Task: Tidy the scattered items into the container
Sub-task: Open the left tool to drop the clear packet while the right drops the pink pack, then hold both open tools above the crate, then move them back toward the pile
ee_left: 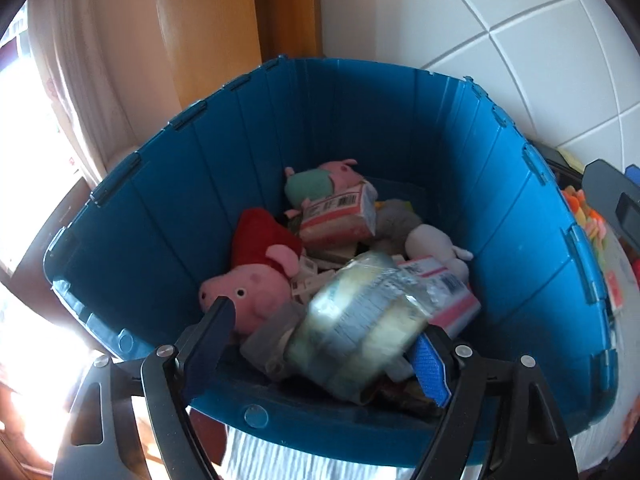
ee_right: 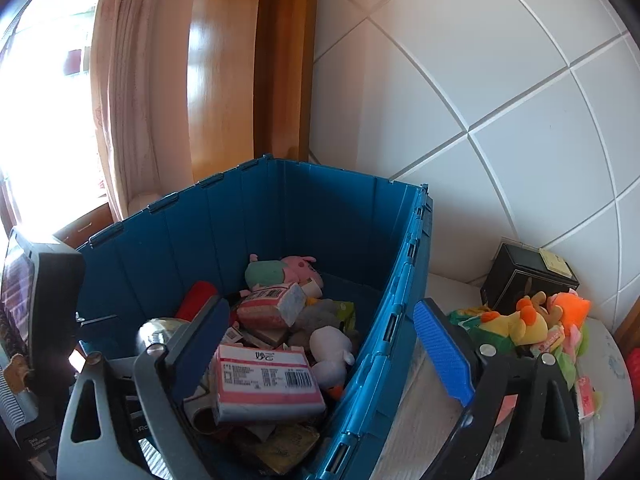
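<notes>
The blue bin [ee_left: 168, 184] fills the left wrist view and holds a pink pig plush [ee_left: 256, 288], a second pig plush [ee_left: 320, 184] and pink packs [ee_left: 340, 216]. My left gripper [ee_left: 324, 340] hangs open over the bin's near rim. A blurred, clear-wrapped pale yellow pack [ee_left: 360, 320] lies between its fingers; the left pad stands apart from it. My right gripper [ee_right: 326, 340] is open and empty, its fingers either side of the bin's right wall [ee_right: 384, 320]. A pink pack [ee_right: 268, 384] lies on top of the pile inside.
Right of the bin, on a white surface [ee_right: 420, 420], lies a heap of plush toys [ee_right: 528, 320] and small packets, with a black box [ee_right: 528, 280] behind it. A white tiled wall [ee_right: 500, 100] stands behind, a curtain [ee_right: 132, 100] and a bright window at the left.
</notes>
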